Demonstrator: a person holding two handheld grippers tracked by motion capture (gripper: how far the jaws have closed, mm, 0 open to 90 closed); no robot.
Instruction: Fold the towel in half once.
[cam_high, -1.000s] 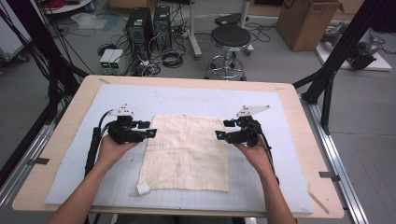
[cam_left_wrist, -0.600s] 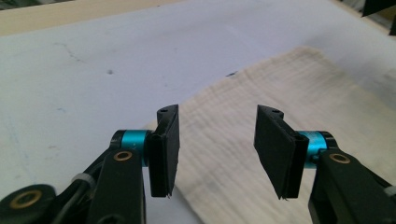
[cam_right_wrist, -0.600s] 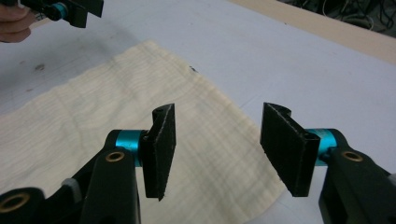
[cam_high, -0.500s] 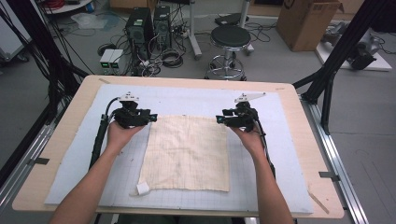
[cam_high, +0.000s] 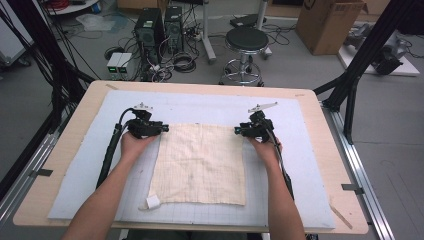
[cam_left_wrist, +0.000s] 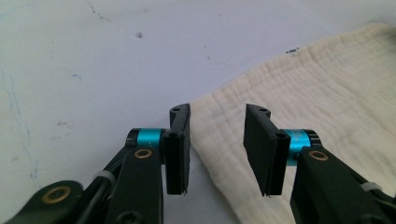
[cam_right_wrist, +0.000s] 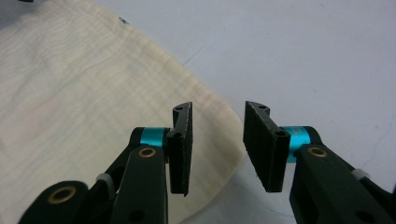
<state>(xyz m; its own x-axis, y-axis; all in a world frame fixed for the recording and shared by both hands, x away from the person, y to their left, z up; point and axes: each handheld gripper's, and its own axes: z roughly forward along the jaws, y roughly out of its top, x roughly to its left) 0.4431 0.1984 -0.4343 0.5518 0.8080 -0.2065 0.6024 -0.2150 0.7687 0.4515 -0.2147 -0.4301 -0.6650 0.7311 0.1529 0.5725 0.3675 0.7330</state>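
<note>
A cream muslin cloth (cam_high: 200, 162) is lying flat and spread out on the pale blue mat (cam_high: 310, 165) that is covering the wooden table (cam_high: 65, 150). A small white tag (cam_high: 152, 202) is sticking out at the cloth's near left corner.

The person is holding the left gripper (cam_high: 161, 129) at the cloth's far left corner, with the left hand (cam_high: 132, 145) resting just behind it on the mat. In the left gripper view the left gripper (cam_left_wrist: 217, 144) is pointing down at the mat, its jaws standing apart, having just been closing. The corner of the cloth (cam_left_wrist: 303, 107) is lying between the two black jaws, and the pads are not pressing on it; a clear gap is showing on both sides of the fabric edge.

The right gripper (cam_high: 239, 131) is sitting at the cloth's far right corner, with the right hand (cam_high: 264, 147) behind it. In the right gripper view the right gripper (cam_right_wrist: 217, 144) is likewise spread, its jaws having just been closing, with the cloth's (cam_right_wrist: 84, 93) corner lying under and between them, not yet pinched. The right-hand jaw in that view is hanging over bare mat (cam_right_wrist: 303, 56), the other over fabric.

Black cables are trailing from both grippers back along the forearms toward the near edge of the table.
</note>
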